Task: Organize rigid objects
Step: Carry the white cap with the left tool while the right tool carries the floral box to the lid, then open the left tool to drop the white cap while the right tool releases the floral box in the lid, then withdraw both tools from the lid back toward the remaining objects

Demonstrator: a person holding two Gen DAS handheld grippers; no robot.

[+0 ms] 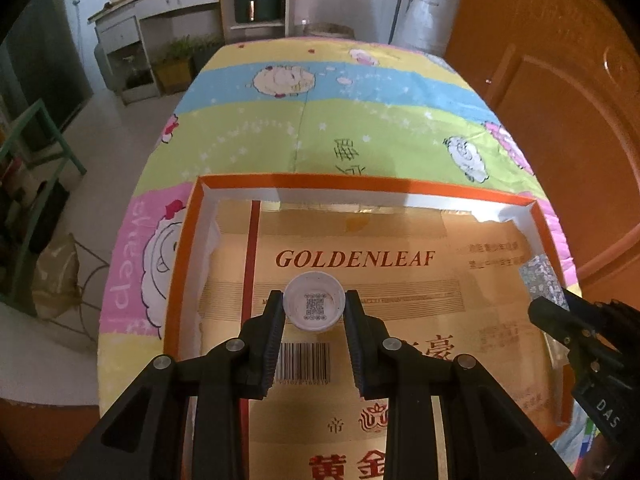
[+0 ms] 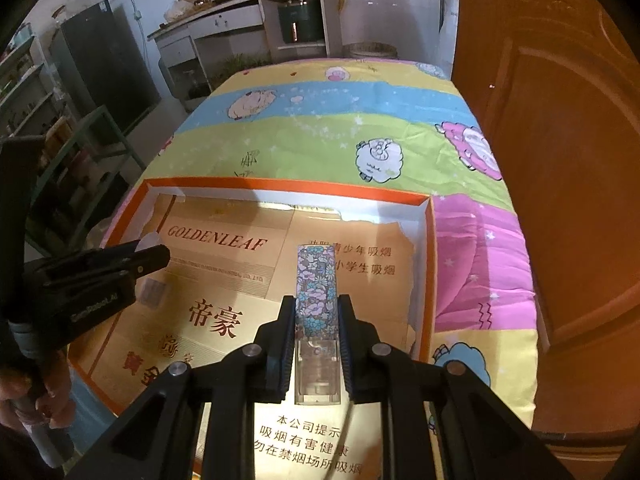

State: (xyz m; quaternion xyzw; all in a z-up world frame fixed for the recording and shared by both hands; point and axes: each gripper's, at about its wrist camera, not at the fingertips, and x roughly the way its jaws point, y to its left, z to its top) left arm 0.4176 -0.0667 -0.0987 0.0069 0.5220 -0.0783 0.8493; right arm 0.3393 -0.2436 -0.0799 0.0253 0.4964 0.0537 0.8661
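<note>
One orange-rimmed box (image 1: 188, 264), open, lined with gold printed card. One white bottle cap (image 1: 315, 307), at the 12 o'clock end of the left gripper (image 1: 315, 312). One floral-patterned lighter (image 2: 316, 300), at 12 o'clock in the right gripper (image 2: 317, 320). Two grippers in all. One cartoon-sheep tablecloth (image 1: 340, 120). One wooden door (image 1: 560, 120), at 3 o'clock.

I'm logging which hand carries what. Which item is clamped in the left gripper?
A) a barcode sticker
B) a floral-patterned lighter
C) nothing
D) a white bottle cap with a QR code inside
D: the left gripper is shut on the white bottle cap, QR code showing, above the orange tray; the floral lighter sits in the right gripper.
</note>
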